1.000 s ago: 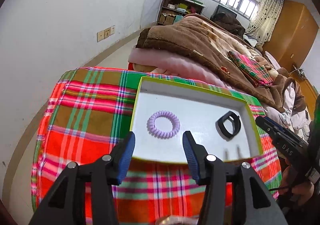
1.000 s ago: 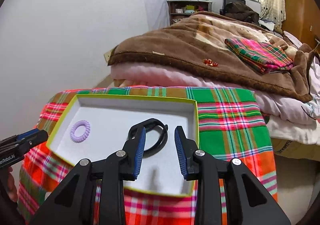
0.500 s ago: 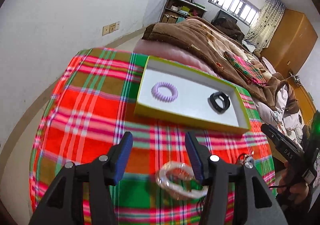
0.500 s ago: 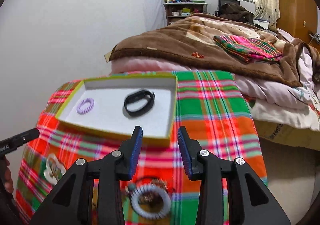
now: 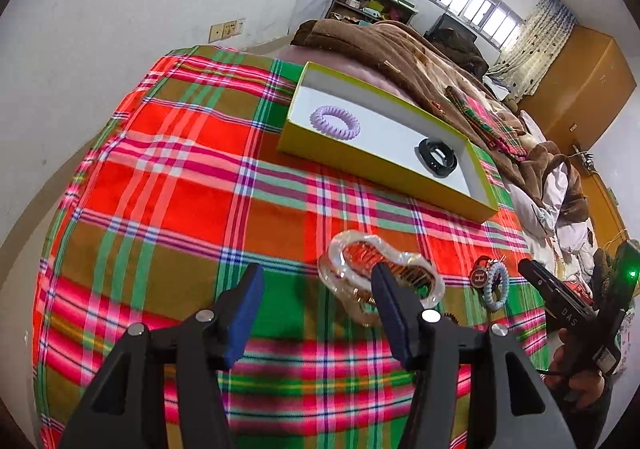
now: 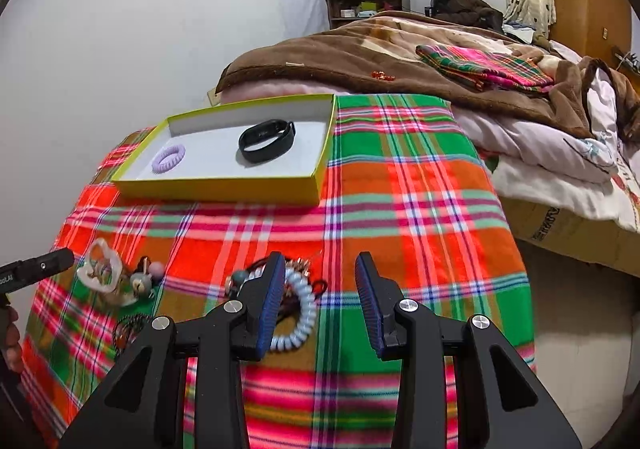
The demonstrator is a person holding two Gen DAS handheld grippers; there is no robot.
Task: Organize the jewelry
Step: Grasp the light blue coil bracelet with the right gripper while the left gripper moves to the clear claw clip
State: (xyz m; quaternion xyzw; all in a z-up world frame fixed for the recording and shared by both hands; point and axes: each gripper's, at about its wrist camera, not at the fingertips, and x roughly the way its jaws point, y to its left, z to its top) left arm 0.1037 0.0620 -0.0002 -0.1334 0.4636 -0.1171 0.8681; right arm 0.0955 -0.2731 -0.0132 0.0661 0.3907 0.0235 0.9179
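Both of our hand-held grippers have pulled back toward us from the box over the last second, so the loose jewelry near us has come into sight. Our left hand-held gripper (image 5: 318, 315) hovers above the plaid cloth (image 5: 168, 177) covering the worktop, its blue-padded fingers spread wide and holding nothing. Just ahead of it, by its right finger, lies a clear wavy hair claw (image 5: 378, 275). To the right of that sit a small round charm (image 5: 478, 277) and a pale blue spiral hair tie (image 5: 496, 285), touching each other.

Our right hand-held gripper (image 6: 320, 303) also hovers with its fingers wide apart and holding nothing. The pale blue spiral hair tie (image 6: 300, 313) lies beside its left finger, partly hidden by it, tangled with dark cords and beads that we cannot tell apart. Farther left on the cloth sit the clear hair claw (image 6: 102, 269) and two small round beads (image 6: 146, 277).

At the far side of the worktop stands a shallow yellow-green box (image 6: 224, 189) with a white inside. In it lie a lilac spiral hair tie (image 6: 169, 158) on the left and a black wristband (image 6: 266, 140) to the right, well apart. Beyond the worktop is a bed with a brown blanket (image 6: 360, 57).
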